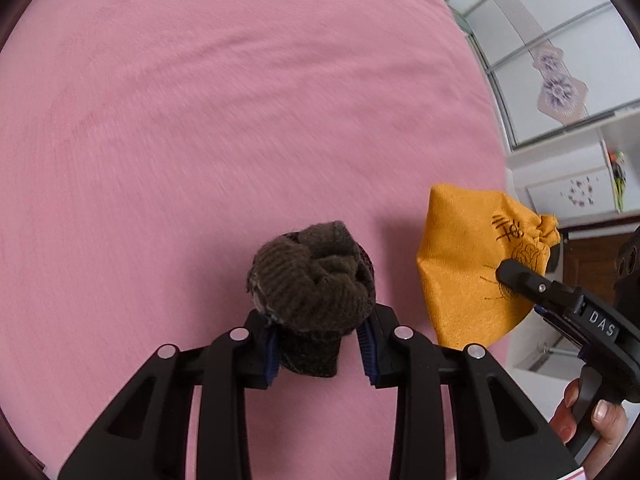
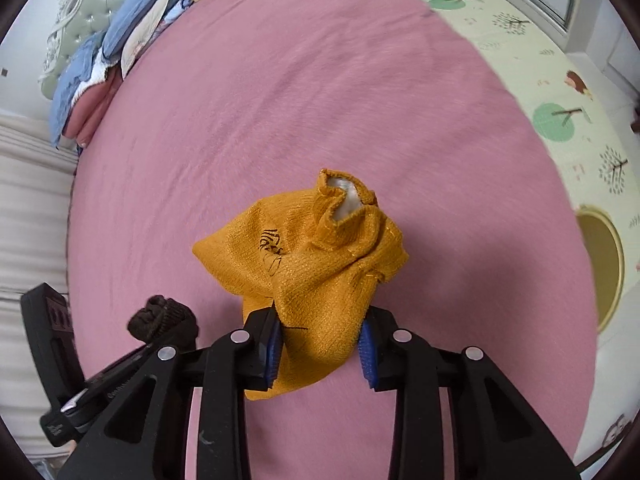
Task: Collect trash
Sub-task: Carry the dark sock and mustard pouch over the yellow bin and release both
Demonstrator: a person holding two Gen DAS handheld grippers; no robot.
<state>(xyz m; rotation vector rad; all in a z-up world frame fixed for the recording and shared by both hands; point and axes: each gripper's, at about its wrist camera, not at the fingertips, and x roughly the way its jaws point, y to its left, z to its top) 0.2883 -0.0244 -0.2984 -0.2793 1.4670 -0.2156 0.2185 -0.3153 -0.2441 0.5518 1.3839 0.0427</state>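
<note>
A bunched dark brown knitted sock hangs above the pink bedspread, clamped between the blue pads of my left gripper. My right gripper is shut on a crumpled orange knitted sock with black stitching, lifted off the bed. In the left wrist view the orange sock shows at the right with the right gripper's black finger across it. In the right wrist view the brown sock and the left tool appear at lower left.
The pink bedspread fills both views. Folded blue and pink bedding lies against a padded headboard at far left. A patterned play mat covers the floor to the right. White wardrobe doors stand beyond the bed's edge.
</note>
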